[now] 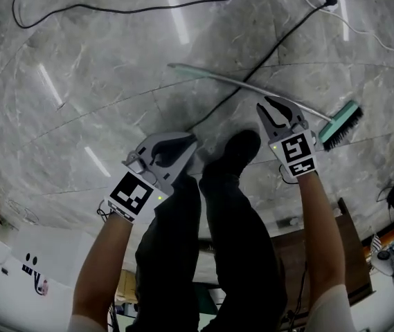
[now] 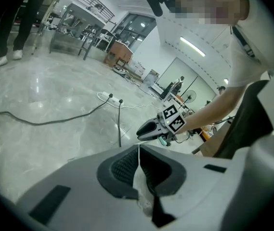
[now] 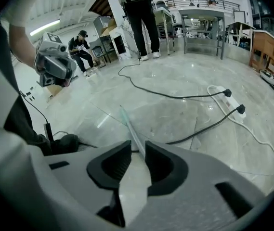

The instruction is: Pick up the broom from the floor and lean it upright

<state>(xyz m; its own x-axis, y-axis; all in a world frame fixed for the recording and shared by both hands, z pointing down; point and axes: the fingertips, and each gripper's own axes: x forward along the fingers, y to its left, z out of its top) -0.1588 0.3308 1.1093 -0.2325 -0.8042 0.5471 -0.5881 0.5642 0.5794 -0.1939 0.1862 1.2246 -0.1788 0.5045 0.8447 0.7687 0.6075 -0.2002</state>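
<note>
Behind right gripper point(image 3: 137, 146), broom's point(image 3: 129, 125) near end

Our left gripper point(image 2: 138, 153) fills the bottom of the view. Its two grey jaws are pressed together along a thin seam, with nothing between the dark ribbed pads. Beyond it we see a glossy grey marble floor point(image 2: 40, 90). A black cable point(image 2: 35, 122) snakes across it toward a white power strip point(image 2: 105, 96), and a second black cable point(image 2: 120, 129) runs from there toward us. Our right gripper point(image 2: 140, 130), with its marker cube, hovers right of centre on our bare forearm point(image 2: 214, 107). A teal bit of the broom point(image 2: 163, 140) shows just under it. Far back stand metal tables point(image 2: 71, 37) and someone's legs point(image 2: 20, 32).
</note>
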